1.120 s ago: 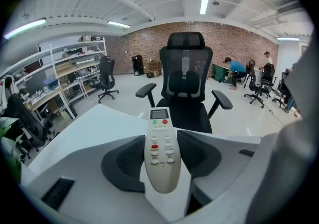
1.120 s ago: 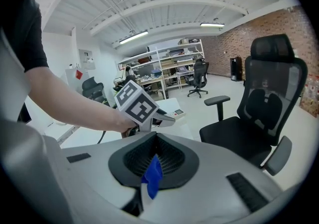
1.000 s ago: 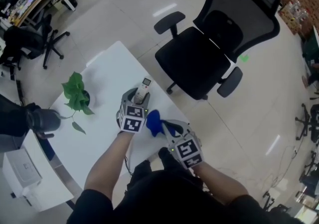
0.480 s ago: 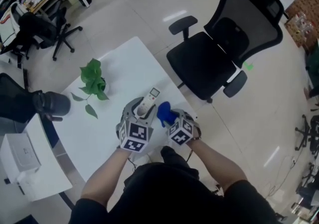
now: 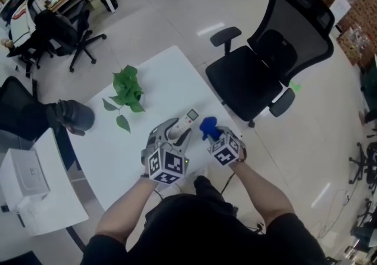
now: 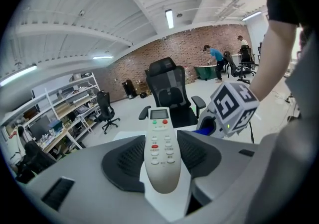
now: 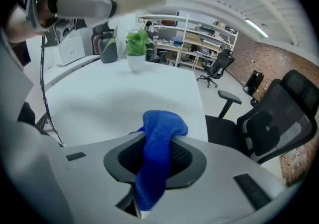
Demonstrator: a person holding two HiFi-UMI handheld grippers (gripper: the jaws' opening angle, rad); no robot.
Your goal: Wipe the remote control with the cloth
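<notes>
Comparing with a second back: both hands have come closer together, and my left gripper (image 5: 175, 131) now carries the remote control (image 5: 187, 121) up off the counter (image 5: 159, 75), over its near right corner. My right gripper (image 5: 212, 134) sits just beside it with the cloth (image 5: 208, 126), no longer low at the right. The potted plant (image 5: 126, 87) and the black office chair (image 5: 259, 75) sit in other parts of the picture only because the head view shifted.

Left jaws are fairly wide and clamped on the remote's lower body, one pad each side. Right jaws have just been closing, and they pinch the cloth, which bunches up in front and hangs down through the gap.

Remote: off-white, long, rounded near end, button face up. It has a small screen at the far end, green and red buttons under that, then rows of pale keys with one red. Cloth: bright blue, fluffy, near the remote's screen end; I can't tell whether they touch.
</notes>
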